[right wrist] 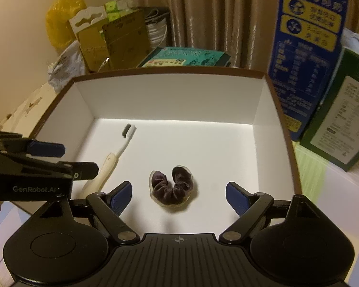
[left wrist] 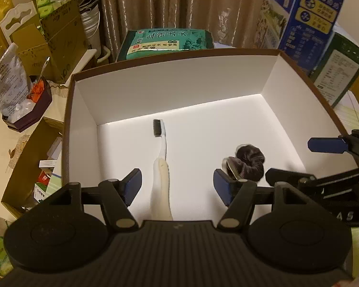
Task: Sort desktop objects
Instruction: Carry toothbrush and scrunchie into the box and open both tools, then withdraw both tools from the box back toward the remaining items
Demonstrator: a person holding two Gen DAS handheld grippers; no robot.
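While both grippers hang open and empty — left gripper [left wrist: 177,186], right gripper [right wrist: 178,197] — white box [left wrist: 170,88] holds toothbrush [left wrist: 160,148] (bristles dark) and scrunchie [right wrist: 172,187].

box [right wrist: 272,110] walls all round, top open

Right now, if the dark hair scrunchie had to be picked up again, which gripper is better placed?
The right gripper: the scrunchie lies centred between its open fingers, while the left gripper straddles the toothbrush.
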